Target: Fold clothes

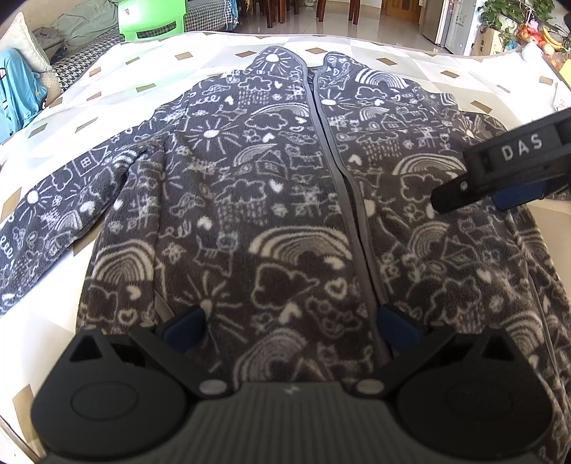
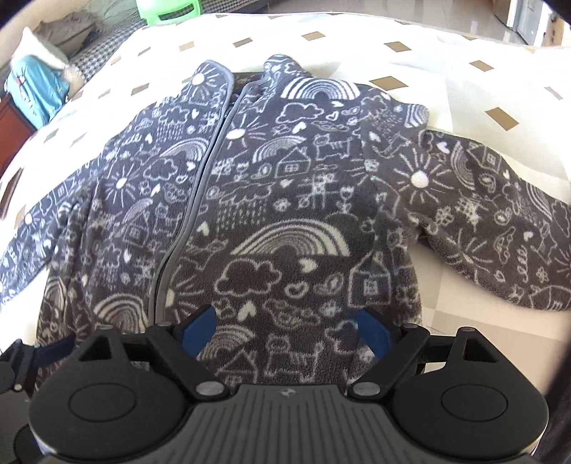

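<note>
Jacket: a dark grey fleece jacket (image 1: 271, 200) with white doodle print is laid front up, zipped, on the table, collar at the far end.
Sleeves: the left sleeve (image 1: 60, 210) is spread out sideways; the right sleeve (image 2: 492, 228) is spread to the other side, angled toward the near edge.
Left gripper (image 1: 291, 323): held over the hem beside the zip, jaws wide apart, nothing clamped.
Right gripper (image 2: 287, 330): held over the hem on the right front panel, jaws apart, fleece seen between the blue pads (image 2: 198, 330), no grip seen.
Table: covered by a white cloth (image 1: 117, 82) with tan diamonds.
Beyond: a green plastic stool (image 1: 153, 21) is seen past the far edge.
</note>
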{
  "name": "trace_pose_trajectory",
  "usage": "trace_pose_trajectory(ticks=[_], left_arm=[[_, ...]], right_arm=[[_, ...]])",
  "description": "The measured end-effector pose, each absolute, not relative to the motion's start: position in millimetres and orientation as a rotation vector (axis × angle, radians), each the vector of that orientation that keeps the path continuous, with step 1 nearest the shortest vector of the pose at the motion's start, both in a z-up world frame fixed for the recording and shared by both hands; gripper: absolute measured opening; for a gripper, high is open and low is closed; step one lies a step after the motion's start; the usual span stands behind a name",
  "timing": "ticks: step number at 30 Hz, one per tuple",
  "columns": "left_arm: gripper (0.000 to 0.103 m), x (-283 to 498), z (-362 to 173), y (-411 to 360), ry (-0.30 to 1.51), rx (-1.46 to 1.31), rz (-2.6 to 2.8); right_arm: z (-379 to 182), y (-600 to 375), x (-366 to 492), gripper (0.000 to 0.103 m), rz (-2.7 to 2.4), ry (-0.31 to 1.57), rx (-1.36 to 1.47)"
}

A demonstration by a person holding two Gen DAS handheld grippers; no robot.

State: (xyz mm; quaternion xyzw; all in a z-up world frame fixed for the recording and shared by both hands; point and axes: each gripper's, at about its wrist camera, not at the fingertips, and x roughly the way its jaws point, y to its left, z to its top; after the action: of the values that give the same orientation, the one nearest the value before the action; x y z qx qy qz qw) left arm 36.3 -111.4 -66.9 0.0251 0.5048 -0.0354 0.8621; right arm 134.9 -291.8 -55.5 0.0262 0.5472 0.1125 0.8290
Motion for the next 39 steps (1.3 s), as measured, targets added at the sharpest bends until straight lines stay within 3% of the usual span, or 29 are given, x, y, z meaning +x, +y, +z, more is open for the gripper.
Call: trace_pose_trajectory(ticks=[16, 31, 39], left_arm=[[0.103, 52, -54, -104, 0.998, 0.069, 0.042], [0.103, 60, -59, -111, 1.005, 0.049, 0.019], [0.103, 62, -65, -120, 1.020, 0.059, -0.002]], right_arm=[[-18, -437, 166, 0.082, -0.075, 0.989, 0.428], [-31, -559, 150, 0.078, -0.425, 0.853, 0.541], [-52, -579, 153, 0.078, -0.581, 0.887, 0.503]])
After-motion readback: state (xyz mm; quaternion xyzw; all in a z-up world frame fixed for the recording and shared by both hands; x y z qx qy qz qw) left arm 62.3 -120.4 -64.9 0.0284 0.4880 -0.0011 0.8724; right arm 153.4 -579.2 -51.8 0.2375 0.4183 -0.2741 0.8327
